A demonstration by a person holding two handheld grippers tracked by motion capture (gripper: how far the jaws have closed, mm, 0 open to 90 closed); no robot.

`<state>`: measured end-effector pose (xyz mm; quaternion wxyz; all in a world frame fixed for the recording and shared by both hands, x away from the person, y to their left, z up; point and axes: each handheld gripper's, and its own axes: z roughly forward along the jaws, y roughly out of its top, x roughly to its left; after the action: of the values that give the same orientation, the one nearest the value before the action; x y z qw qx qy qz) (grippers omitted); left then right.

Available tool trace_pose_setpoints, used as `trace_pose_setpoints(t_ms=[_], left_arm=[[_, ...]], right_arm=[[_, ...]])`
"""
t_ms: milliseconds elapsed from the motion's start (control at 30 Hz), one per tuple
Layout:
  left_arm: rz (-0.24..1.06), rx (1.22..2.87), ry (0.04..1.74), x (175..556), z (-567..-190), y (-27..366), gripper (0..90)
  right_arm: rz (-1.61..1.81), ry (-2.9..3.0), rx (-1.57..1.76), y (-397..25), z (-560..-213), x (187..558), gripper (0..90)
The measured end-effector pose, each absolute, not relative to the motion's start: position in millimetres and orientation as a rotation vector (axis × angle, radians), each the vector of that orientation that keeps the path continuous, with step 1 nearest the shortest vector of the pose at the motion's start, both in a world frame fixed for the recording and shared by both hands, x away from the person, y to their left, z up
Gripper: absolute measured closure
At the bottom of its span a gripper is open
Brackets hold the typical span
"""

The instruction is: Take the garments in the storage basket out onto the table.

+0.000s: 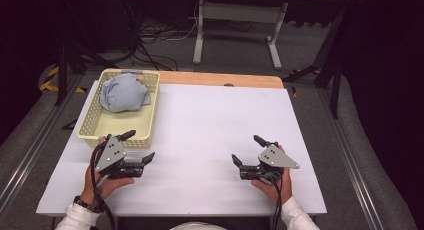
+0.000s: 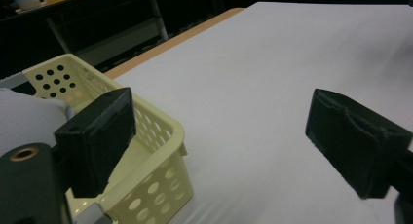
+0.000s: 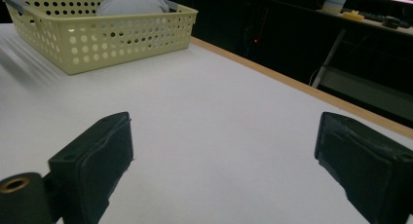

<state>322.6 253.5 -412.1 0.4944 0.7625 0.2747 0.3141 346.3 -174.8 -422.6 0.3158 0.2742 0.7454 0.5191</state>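
My left gripper (image 1: 138, 146) sits at the near left of the counter (image 1: 210, 120), its fingers (image 2: 97, 136) wide apart with nothing between them; one fingertip hangs right at the near right corner of the basket (image 1: 150, 115), though I cannot tell if it touches the rim, and the other is over bare counter to the right of it. From the left gripper view that corner of the basket (image 2: 165, 156) lies just beside my left finger, and a bit of the cloth (image 2: 24, 121) shows at the left edge. My right gripper (image 1: 247, 150) rests at the near right, well apart from the basket, its fingers (image 3: 92, 160) also spread wide over bare white surface and holding nothing. The basket is pale yellow with round holes in its walls and stands at the far left of the counter, its far end near the wooden edge strip (image 1: 220, 79). The cloth (image 1: 124, 92), light blue-grey and bunched into a lump, lies inside the basket toward its far end, the near half of the basket floor being bare. From the right gripper view the basket (image 3: 107, 39) stands far off to the left with the cloth (image 3: 131, 4) rising above its rim
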Motion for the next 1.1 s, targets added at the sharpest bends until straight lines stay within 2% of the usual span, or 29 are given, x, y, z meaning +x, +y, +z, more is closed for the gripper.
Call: trace_pose_setpoints(t_ms=[333, 500, 600, 700, 900, 1067, 1100], left_arm=[[0.755, 1.857, 0.682, 323.3, -411.7, 252.7, 14.0], [0.815, 1.879, 0.717, 326.4, -407.1, 253.8, 14.1], [0.804, 1.868, 0.746, 330.6, -399.6, 257.9, 14.1], [0.72, 1.904, 0.78, 343.3, -391.2, 261.3, 11.2], [0.785, 1.922, 0.826, 364.6, -367.0, 268.9, 11.1], [0.883, 2.001, 0.907, 403.1, -349.4, 282.8, 9.5], [0.87, 2.011, 0.928, 410.7, -348.7, 285.9, 8.7]], right_arm=[[1.305, 2.025, 0.68, -168.3, -428.9, 341.9, 8.8], [1.322, 2.031, 0.667, -170.3, -428.4, 341.4, 8.6], [1.349, 2.009, 0.667, -175.7, -426.5, 341.8, 8.0], [1.384, 2.0, 0.659, -180.7, -426.0, 342.9, 7.1], [1.364, 1.998, 0.68, -186.4, -428.3, 345.4, 6.8], [1.365, 1.995, 0.706, -188.1, -429.2, 347.7, 6.9], [1.36, 1.999, 0.706, -187.8, -429.9, 348.1, 6.9]])
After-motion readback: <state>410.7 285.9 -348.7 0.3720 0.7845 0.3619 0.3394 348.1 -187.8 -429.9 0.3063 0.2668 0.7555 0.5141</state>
